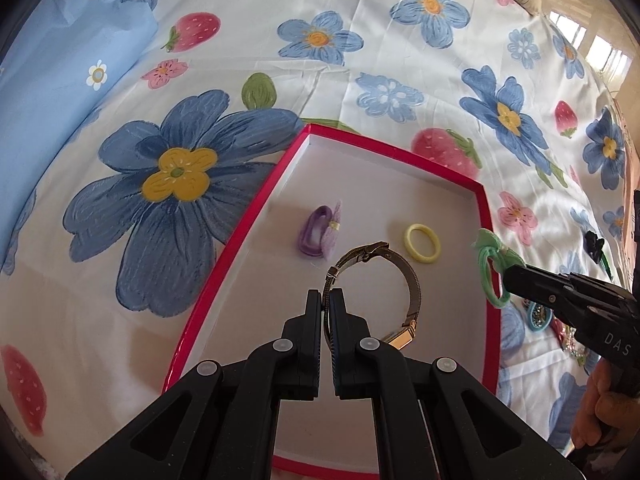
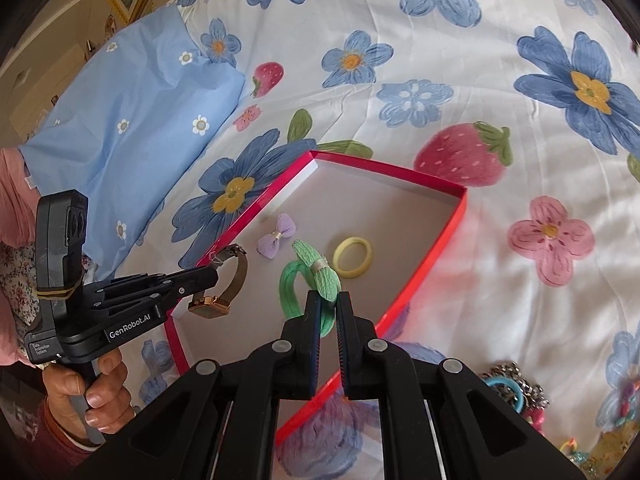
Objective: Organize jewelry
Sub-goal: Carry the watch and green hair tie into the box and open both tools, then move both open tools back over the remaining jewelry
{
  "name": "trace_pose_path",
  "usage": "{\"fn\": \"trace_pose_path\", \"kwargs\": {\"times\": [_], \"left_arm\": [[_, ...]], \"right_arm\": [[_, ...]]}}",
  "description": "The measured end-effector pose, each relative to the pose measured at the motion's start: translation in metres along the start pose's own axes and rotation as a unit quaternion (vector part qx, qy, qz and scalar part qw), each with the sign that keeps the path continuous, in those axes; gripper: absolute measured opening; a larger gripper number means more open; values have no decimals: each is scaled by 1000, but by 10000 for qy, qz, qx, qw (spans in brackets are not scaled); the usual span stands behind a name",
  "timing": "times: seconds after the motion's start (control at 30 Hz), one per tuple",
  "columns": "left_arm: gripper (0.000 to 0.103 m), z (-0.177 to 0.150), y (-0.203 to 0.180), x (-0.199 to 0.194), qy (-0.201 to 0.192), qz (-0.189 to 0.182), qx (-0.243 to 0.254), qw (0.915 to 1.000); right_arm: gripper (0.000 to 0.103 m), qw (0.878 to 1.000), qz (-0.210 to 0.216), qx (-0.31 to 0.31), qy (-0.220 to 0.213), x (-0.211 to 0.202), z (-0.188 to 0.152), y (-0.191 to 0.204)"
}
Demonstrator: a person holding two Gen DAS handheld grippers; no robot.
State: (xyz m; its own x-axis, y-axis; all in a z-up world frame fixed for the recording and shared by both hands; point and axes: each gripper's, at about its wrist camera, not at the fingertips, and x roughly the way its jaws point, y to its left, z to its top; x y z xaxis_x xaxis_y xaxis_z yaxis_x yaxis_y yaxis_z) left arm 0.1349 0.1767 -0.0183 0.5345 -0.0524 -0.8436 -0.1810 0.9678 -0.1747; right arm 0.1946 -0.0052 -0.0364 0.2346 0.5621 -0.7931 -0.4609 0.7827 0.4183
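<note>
A shallow red-rimmed box [image 1: 240,240] with a white floor lies on the flowered bedsheet; it also shows in the right wrist view [image 2: 452,232]. Inside lie a purple bow hair tie [image 1: 318,232] [image 2: 278,238] and a yellow hair ring [image 1: 422,242] [image 2: 354,258]. My left gripper [image 1: 326,296] [image 2: 214,276] is shut on the mesh band of a bronze wristwatch [image 1: 400,280] [image 2: 224,284], held above the box floor. My right gripper [image 2: 329,300] [image 1: 506,276] is shut on a green bow hair tie [image 2: 310,280] [image 1: 492,264], held over the box's right rim.
A pile of colourful jewelry and hair clips [image 2: 516,392] lies on the sheet right of the box, also in the left wrist view [image 1: 540,316]. A black clip [image 1: 594,244] lies further right. A blue pillow [image 2: 120,120] sits at far left.
</note>
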Motion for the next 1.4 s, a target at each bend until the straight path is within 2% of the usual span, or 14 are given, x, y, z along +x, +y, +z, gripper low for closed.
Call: {"fn": "trace_pose_path", "kwargs": {"times": [0.3, 0.6, 1.07, 1.2, 1.33, 1.4], "left_arm": [[3, 10, 8, 26, 125, 160, -41, 9998], [3, 20, 10, 51, 248, 299, -35, 9992], [5, 19, 4, 61, 290, 473, 90, 9984], [11, 19, 5, 58, 286, 422, 46, 9987], [18, 18, 4, 53, 220, 458, 89, 9987], [19, 18, 3, 50, 194, 497, 114, 9985]], "right_arm": [[7, 9995, -61, -176, 259, 31, 7, 6], [7, 9974, -307, -391, 516, 56, 11, 5], [12, 9967, -289, -418, 636, 68, 11, 1], [15, 9971, -222, -388, 623, 67, 12, 1], [29, 9977, -167, -340, 557, 61, 11, 1], [29, 9981, -188, -334, 492, 57, 11, 2]]}}
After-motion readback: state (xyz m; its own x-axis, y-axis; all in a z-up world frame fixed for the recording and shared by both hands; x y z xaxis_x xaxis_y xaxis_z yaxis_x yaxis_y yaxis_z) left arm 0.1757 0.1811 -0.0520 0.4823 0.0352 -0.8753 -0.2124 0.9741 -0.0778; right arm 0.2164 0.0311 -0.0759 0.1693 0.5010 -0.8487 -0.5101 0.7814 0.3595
